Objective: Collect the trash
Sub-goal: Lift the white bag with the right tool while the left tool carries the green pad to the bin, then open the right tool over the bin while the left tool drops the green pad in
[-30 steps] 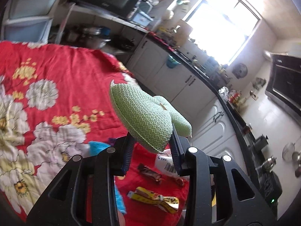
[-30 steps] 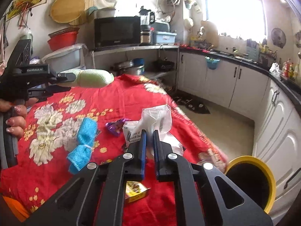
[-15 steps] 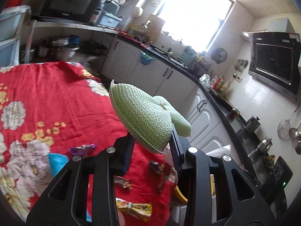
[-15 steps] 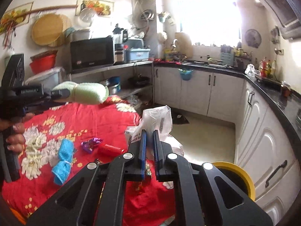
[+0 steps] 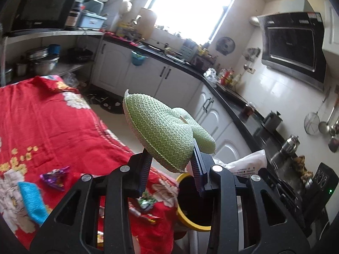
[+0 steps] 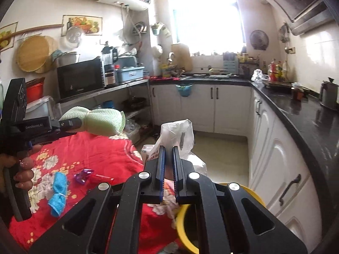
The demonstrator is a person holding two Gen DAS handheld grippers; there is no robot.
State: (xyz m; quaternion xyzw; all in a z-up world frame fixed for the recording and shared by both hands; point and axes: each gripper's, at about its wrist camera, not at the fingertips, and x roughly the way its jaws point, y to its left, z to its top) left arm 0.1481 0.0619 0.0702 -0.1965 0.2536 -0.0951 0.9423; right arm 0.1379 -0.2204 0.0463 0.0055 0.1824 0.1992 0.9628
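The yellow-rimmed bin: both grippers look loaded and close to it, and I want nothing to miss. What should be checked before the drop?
1. Left gripper grips the green mesh scrubber: ok, the jaws are clamped on its lower edge.
2. Right gripper grips the clear plastic bag: ok, the jaws are shut on it.
3. Yellow-rimmed bin is open: ok, no lid on it and a dark inside.
4. Scrubber is over the bin mouth: cannot tell; the left wrist view only lines it up above the rim.
5. Bag is over the bin mouth: cannot tell; the gripper hides much of the rim.
6. Table is cleared: not ok; a purple wrapper and a blue scrubber lie on the red floral cloth.
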